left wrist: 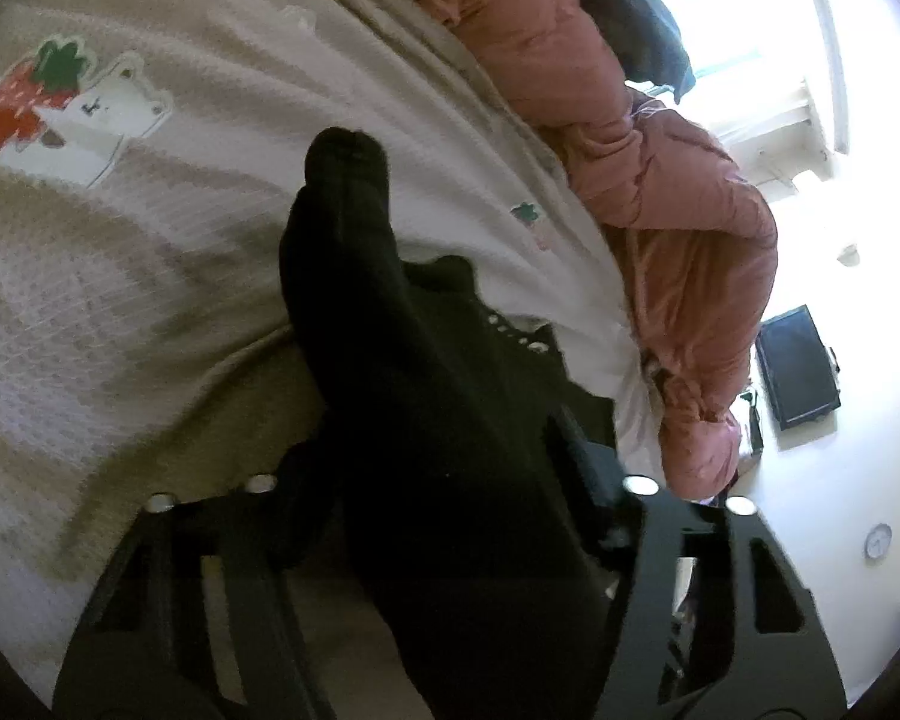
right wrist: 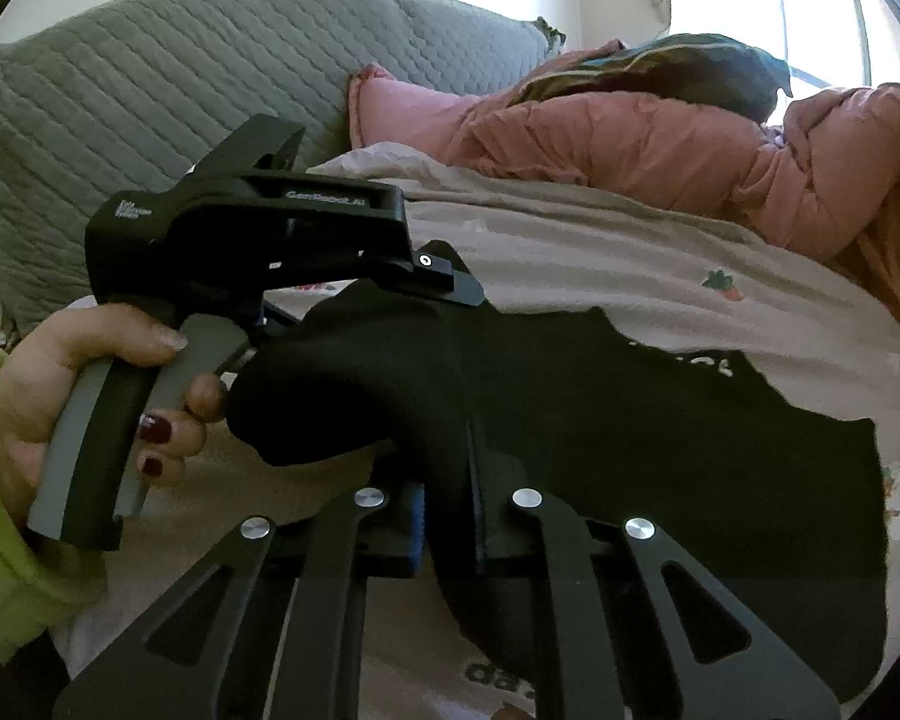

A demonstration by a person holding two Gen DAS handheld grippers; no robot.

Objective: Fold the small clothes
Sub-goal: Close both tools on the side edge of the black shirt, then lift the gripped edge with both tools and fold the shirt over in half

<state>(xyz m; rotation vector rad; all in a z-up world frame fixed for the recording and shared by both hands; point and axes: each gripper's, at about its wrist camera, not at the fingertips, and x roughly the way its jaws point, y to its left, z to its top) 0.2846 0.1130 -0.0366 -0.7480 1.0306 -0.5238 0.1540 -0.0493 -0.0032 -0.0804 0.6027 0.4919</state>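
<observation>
Bright room, window glare at the right; the work surface is a bed with a cream knit blanket [left wrist: 222,138] printed with a strawberry and bear [left wrist: 60,114]. A crumpled pink duvet [left wrist: 648,138] lies along the far edge, and a grey quilted cover [right wrist: 168,96] behind.

Task thing: a black sock [left wrist: 354,276], held up off the blanket between both claws, with more black fabric [right wrist: 720,420] spread flat on the blanket beyond it.

Progress, judged: early to middle. The sock is picked up and stretched between the two tools, not yet doubled over or laid down as a neat fold. The fold and set-down are left, and possibly the other black piece.

Left claw [left wrist: 444,480]: jaws roughly half apart, the sock running up between them. Whether the pads actually pinch it can't be told; black on black, blurred.
Right claw [right wrist: 450,516]: jaws nearly together, clamped on a bunch of the sock.

View differences: the left wrist view shows the sock's far end sticking up over the blanket, plus the print, a dark screen [left wrist: 798,366] and a wall clock [left wrist: 878,541]. Only the right wrist view shows the left tool from outside, the person's hand [right wrist: 90,384] on its grey handle, a lime green sleeve [right wrist: 0,528] and the grey cover.
</observation>
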